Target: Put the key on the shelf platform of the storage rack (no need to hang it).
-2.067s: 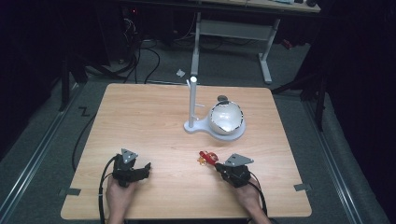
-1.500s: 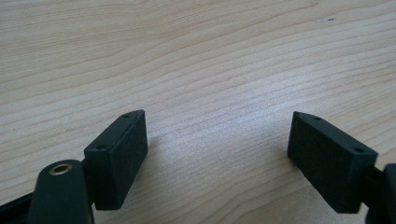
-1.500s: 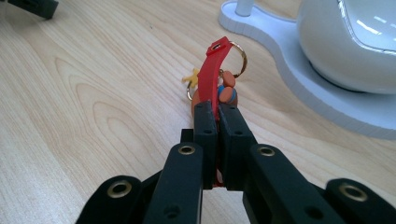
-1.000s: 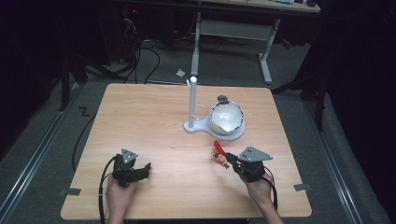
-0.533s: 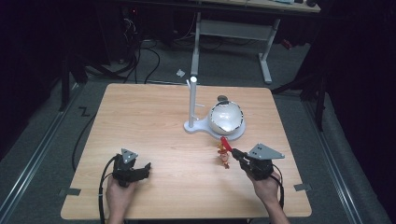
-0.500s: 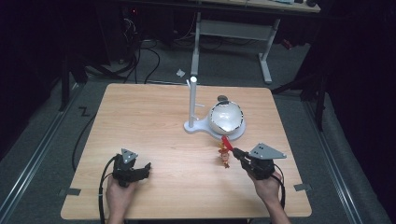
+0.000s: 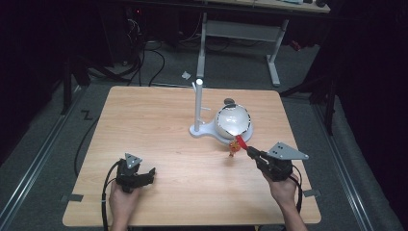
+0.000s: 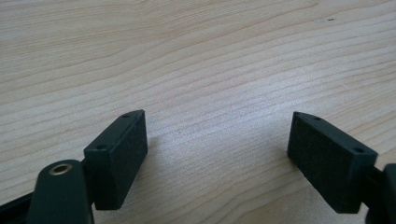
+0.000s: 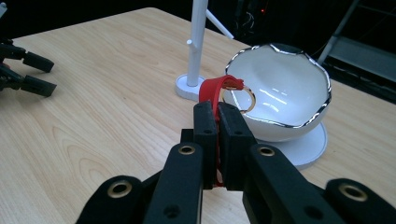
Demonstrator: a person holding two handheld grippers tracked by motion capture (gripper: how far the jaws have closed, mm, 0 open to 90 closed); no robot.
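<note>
Right gripper view: red strap (image 9: 215,91) between pinched fingers (image 9: 204,135)

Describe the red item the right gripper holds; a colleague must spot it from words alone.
Find the white bowl on the white stand's base, right of the thin white post. Just before the bowl, the right gripper pinches a red strap bearing a gold ring, the table's one red thing.
</note>
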